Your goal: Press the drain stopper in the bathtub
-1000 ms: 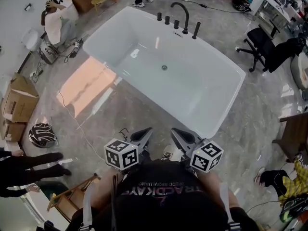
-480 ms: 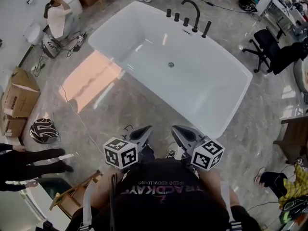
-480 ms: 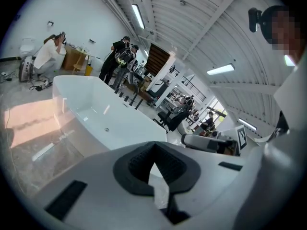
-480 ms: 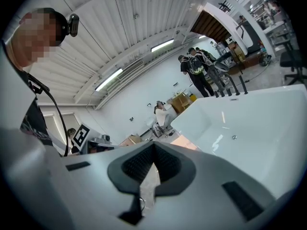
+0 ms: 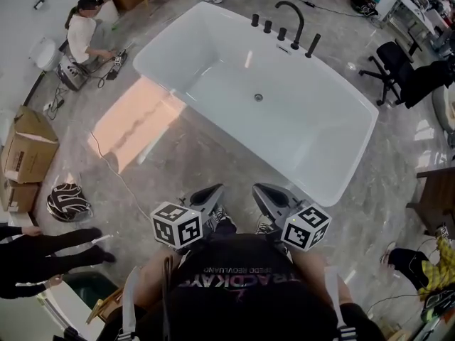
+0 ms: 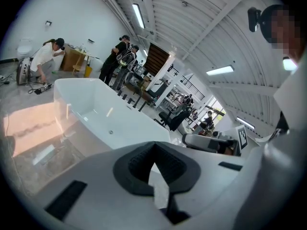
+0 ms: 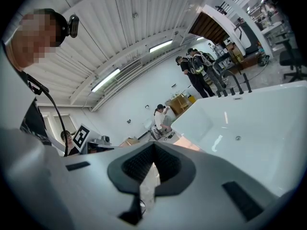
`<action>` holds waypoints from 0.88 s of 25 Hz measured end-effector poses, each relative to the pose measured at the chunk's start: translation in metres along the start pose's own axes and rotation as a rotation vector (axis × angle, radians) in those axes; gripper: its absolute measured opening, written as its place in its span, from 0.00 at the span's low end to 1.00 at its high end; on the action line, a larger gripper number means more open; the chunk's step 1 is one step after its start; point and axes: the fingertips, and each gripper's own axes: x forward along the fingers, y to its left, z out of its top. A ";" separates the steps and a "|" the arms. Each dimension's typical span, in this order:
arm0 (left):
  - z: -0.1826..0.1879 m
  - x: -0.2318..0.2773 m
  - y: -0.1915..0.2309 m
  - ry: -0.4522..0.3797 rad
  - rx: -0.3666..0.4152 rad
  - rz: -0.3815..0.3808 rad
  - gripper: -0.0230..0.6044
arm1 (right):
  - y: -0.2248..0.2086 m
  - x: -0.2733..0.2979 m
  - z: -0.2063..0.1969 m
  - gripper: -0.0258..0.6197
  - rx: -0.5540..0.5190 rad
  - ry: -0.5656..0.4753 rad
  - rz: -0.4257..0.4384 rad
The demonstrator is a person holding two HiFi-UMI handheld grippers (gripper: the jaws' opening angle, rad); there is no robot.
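Observation:
A white freestanding bathtub (image 5: 334, 169) stands on the marble floor ahead of me. Its small round drain stopper (image 5: 258, 97) sits in the middle of the tub floor, also visible as the drain stopper (image 6: 111, 132) and the drain stopper (image 7: 238, 138) in the gripper views. A black faucet (image 5: 292, 14) with several black handles lines the far rim. My left gripper (image 5: 212, 190) and right gripper (image 5: 261, 190) are held side by side close to my chest, short of the tub's near rim. Both are shut and hold nothing, as the left gripper (image 6: 154, 145) and right gripper (image 7: 153, 146) also show.
A black office chair (image 5: 387, 66) stands right of the tub. Cardboard boxes (image 5: 25, 155) and a patterned helmet (image 5: 67, 201) lie at the left. A person (image 5: 82, 30) crouches at the far left; another person's legs (image 5: 50, 244) stretch in at the lower left. A cable (image 5: 117, 180) crosses the floor.
The tub has drifted slightly right in the head view as my head moved. Both grippers stay in the same place, shut. The person at the far left has bent down.

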 end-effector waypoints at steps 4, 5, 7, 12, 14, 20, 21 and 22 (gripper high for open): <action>0.008 -0.007 0.018 0.018 0.004 -0.027 0.04 | 0.007 0.019 0.001 0.06 0.011 -0.015 -0.031; 0.009 -0.009 0.022 0.022 0.005 -0.034 0.04 | 0.008 0.023 0.000 0.06 0.014 -0.019 -0.040; 0.010 -0.011 0.031 0.030 0.006 -0.045 0.04 | 0.010 0.030 0.000 0.06 0.017 -0.027 -0.056; 0.020 -0.011 0.043 0.029 -0.009 -0.066 0.04 | 0.009 0.034 0.004 0.06 0.027 -0.038 -0.094; 0.022 -0.013 0.045 0.022 -0.010 -0.070 0.04 | 0.008 0.035 0.007 0.06 0.026 -0.038 -0.106; 0.023 -0.016 0.051 0.013 -0.039 -0.071 0.04 | 0.010 0.046 0.015 0.06 0.009 -0.028 -0.104; 0.024 -0.017 0.052 0.010 -0.041 -0.069 0.04 | 0.009 0.048 0.016 0.06 0.009 -0.024 -0.102; 0.025 -0.017 0.054 0.007 -0.043 -0.066 0.04 | 0.009 0.050 0.017 0.06 0.009 -0.020 -0.099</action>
